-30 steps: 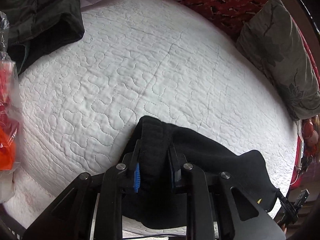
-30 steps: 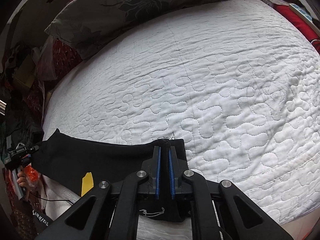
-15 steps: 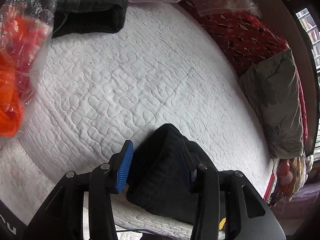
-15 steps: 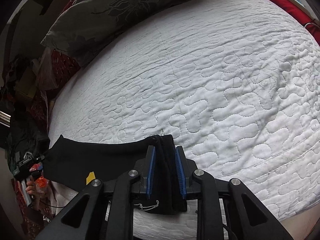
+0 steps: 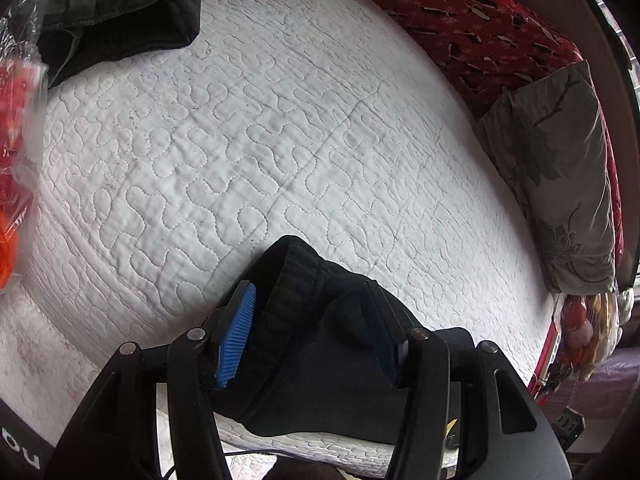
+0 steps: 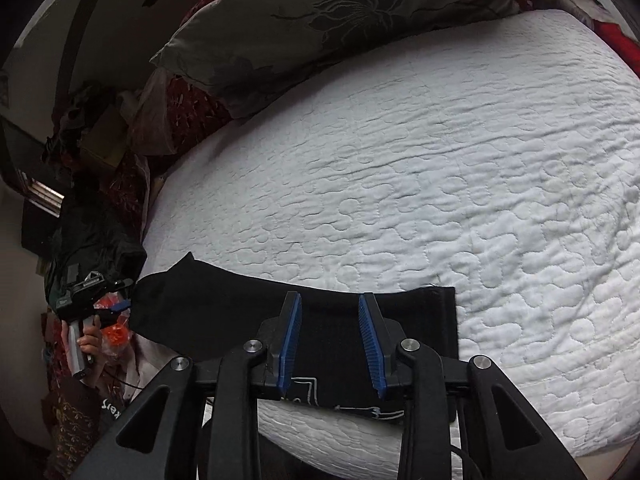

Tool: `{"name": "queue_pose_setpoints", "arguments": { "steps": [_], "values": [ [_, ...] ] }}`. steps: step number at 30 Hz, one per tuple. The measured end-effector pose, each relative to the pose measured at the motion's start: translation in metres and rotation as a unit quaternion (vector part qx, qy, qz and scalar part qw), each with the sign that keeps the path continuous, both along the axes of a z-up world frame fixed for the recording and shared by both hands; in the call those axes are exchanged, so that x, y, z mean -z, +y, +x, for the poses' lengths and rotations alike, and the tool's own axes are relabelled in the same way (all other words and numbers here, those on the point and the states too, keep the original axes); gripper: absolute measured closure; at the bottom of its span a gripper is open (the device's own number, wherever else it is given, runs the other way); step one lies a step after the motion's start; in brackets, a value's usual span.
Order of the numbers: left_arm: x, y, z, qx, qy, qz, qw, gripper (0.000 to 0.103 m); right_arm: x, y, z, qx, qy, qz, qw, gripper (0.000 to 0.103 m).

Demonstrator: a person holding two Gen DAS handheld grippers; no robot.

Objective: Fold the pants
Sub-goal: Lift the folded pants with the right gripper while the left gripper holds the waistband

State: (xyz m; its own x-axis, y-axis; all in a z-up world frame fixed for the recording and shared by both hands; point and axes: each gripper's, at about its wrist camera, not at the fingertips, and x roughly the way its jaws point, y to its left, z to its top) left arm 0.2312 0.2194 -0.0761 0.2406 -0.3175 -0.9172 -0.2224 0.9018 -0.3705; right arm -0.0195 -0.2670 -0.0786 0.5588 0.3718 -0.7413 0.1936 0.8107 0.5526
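Note:
The black pants (image 5: 320, 360) lie folded in a long strip along the near edge of the white quilted bed (image 5: 280, 120). Their ribbed waistband end bulges up between the blue pads of my left gripper (image 5: 310, 286). Its jaws are opening, and the left pad stands clear of the cloth. In the right wrist view the other end of the pants (image 6: 224, 300) lies flat on the quilt (image 6: 440, 160). My right gripper (image 6: 329, 297) hovers just above that end. Its jaws are also opening and grip nothing.
A grey flowered pillow (image 5: 560, 180) (image 6: 320, 20) and a red patterned blanket (image 5: 480, 28) line the bed's far side. A dark garment (image 5: 120, 8) sits at one corner, with an orange item in a plastic bag (image 5: 16, 120) beside it. A hand (image 6: 86, 346) shows at the far left.
Both grippers were shut on the ends of the pants and have since opened and let go. Both have drawn back and up a little. The pants now rest on the quilt.

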Motion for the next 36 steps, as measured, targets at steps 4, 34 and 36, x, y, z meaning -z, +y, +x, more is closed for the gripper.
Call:
{"name": "queue_pose_setpoints", "arguments": {
  "steps": [4,34,36],
  "values": [
    [0.003,-0.007,0.007,0.039,0.002,0.006,0.9992,0.05,-0.012,0.073,0.073,-0.118,-0.011,0.02,0.993,0.059],
    [0.022,-0.015,0.012,0.101,-0.052,0.033,0.993,0.075,0.042,0.216,0.175,-0.221,0.054,-0.134,0.965,0.099],
    [0.017,-0.003,0.006,0.085,-0.052,0.02,0.9949,0.065,0.042,0.218,0.175,-0.215,0.055,-0.141,0.965,0.093]
  ]
}}
